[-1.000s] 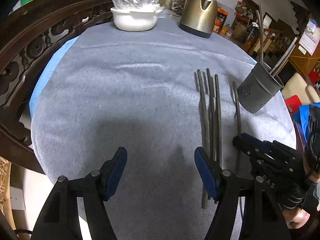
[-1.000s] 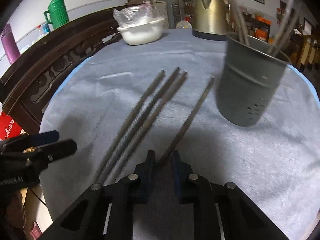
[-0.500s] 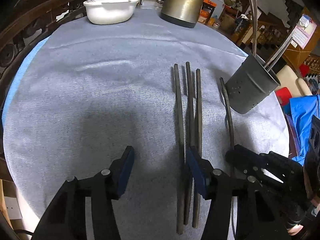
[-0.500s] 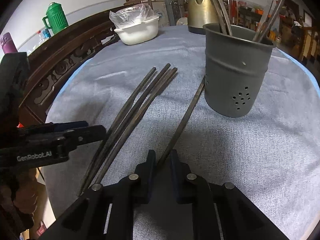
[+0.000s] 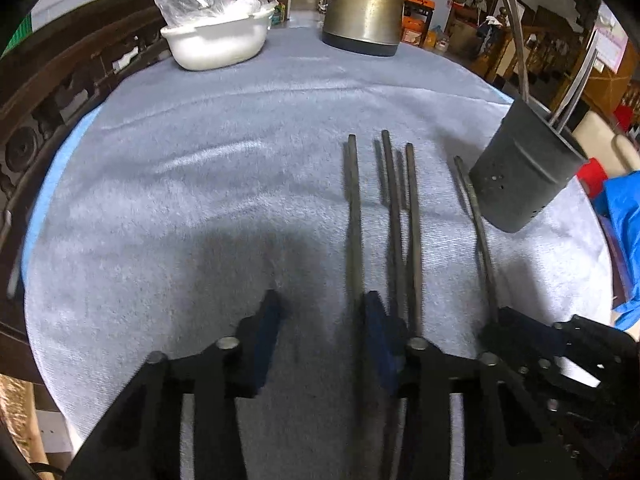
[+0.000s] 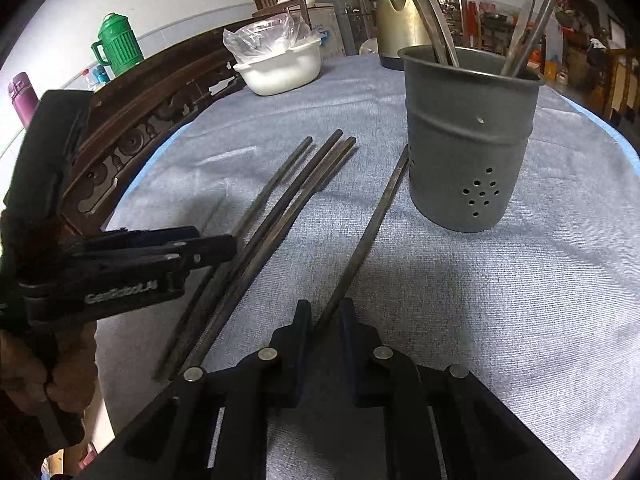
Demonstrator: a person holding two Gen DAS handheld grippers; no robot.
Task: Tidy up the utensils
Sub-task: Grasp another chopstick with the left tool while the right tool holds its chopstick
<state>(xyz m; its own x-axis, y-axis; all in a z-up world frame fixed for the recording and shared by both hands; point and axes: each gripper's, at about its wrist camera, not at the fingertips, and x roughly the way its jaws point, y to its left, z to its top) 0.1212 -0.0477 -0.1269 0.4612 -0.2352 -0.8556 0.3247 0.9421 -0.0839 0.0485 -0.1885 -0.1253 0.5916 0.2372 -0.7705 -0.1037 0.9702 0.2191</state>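
left gripper angled down, closing around a chopstick.

The left gripper has slid over the leftmost chopstick, apparently closing

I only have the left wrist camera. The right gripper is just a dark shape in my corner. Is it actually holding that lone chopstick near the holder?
Observer: Yes. In the right wrist view the right gripper is shut on the near end of the lone chopstick.
Operator: And there's a sliver of green at my left edge, past the wooden rail. What is it?
Observer: A green jug with a handle and lid, standing behind the wooden rail.
Operator: Anything next to it?
Observer: A purple bottle, further left along the wall.
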